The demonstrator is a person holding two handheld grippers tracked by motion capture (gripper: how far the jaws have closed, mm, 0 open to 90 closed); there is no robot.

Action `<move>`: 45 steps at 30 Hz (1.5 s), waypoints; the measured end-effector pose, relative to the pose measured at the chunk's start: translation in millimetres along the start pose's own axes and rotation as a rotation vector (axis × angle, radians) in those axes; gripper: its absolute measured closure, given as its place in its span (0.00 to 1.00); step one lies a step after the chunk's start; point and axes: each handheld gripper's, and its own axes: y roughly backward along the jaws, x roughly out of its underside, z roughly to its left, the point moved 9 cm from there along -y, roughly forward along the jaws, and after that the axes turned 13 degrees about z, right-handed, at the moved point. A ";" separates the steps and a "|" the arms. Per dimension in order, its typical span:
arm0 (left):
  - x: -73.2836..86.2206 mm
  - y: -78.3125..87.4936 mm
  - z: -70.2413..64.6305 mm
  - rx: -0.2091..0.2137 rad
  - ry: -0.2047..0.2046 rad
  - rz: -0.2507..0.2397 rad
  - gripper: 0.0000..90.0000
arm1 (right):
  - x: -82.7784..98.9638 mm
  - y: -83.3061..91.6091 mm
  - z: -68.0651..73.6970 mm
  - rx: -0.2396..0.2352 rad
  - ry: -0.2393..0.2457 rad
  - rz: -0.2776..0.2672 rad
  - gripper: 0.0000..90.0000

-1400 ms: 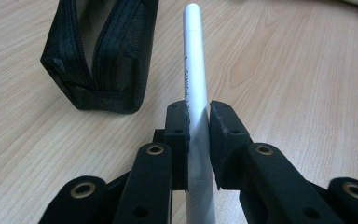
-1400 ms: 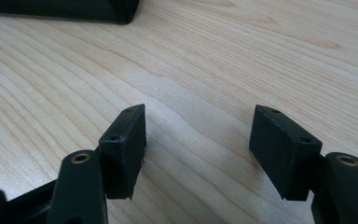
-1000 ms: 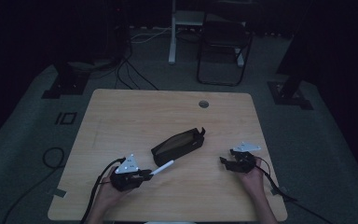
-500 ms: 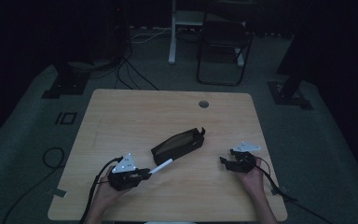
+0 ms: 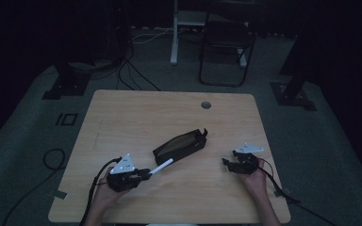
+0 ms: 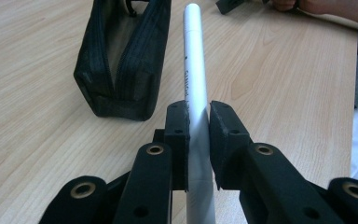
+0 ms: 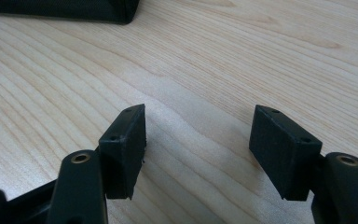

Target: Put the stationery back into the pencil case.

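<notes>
A black zip pouch (image 5: 179, 146) lies open in the middle of the wooden table (image 5: 122, 117), its dark mouth visible in the left gripper view (image 6: 121, 60). My left gripper (image 5: 143, 173) rests near the front left and is shut on a white marker pen (image 5: 161, 166), which points up and right toward the pouch. The pads clamp the pen's barrel (image 6: 195, 79) near its lower half. My right gripper (image 5: 226, 162) sits at the front right, low over the bare wood (image 7: 196, 128), open with nothing between its pads (image 7: 126, 140).
A round cable hole (image 5: 206, 104) marks the table's far edge. Beyond the table stand a folding chair (image 5: 226, 47) and stand bases (image 5: 66, 84) on the grey floor. A cable (image 5: 52, 157) loops on the floor at the left.
</notes>
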 end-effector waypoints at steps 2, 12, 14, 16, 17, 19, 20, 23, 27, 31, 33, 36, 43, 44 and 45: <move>-0.2 1.7 0.9 -0.004 -0.001 -0.002 0.88 | 0.0 0.0 0.0 0.000 0.000 0.000 0.40; -2.1 7.0 3.3 -0.010 0.005 -0.019 0.88 | 0.0 0.0 0.0 0.000 0.000 0.000 0.40; -2.3 7.9 3.7 -0.013 0.004 -0.019 0.88 | 0.0 0.0 0.0 0.000 0.000 0.000 0.40; -2.6 8.8 4.0 -0.015 0.005 -0.020 0.88 | 0.0 0.0 0.0 0.000 0.000 0.000 0.40; -2.9 9.5 4.3 -0.018 0.007 -0.022 0.88 | 0.0 0.0 0.0 0.000 0.000 0.000 0.40; -3.3 10.5 4.2 -0.016 0.008 -0.023 0.88 | 0.0 0.0 0.0 0.000 0.000 0.000 0.40; -3.6 11.3 4.0 -0.015 0.009 -0.025 0.88 | 0.0 0.0 0.0 0.000 0.000 0.000 0.40; -4.3 13.3 4.4 -0.023 0.008 -0.022 0.88 | 0.0 0.0 0.0 0.000 0.000 0.000 0.40; -5.7 16.7 4.4 -0.027 0.010 -0.027 0.88 | 0.0 0.0 0.0 0.000 0.000 0.000 0.40; -5.7 17.2 5.7 -0.032 0.012 -0.023 0.88 | 0.0 0.0 0.0 0.000 0.000 0.000 0.40; -6.0 17.5 6.2 -0.032 0.011 -0.023 0.88 | 0.0 0.0 0.0 0.000 0.000 0.000 0.40; -6.5 17.5 6.5 -0.035 0.013 -0.023 0.88 | 0.0 0.0 0.0 0.000 0.000 0.000 0.40; -8.4 18.4 7.4 -0.046 0.015 -0.016 0.88 | 0.0 -0.2 -0.3 0.001 0.003 -0.001 0.40; -8.4 18.4 7.4 -0.046 0.015 -0.016 0.88 | 0.0 -0.2 -0.3 0.001 0.003 -0.001 0.40; -9.3 18.8 7.8 -0.050 0.012 -0.014 0.88 | 0.0 -0.1 -0.2 0.001 0.003 -0.001 0.40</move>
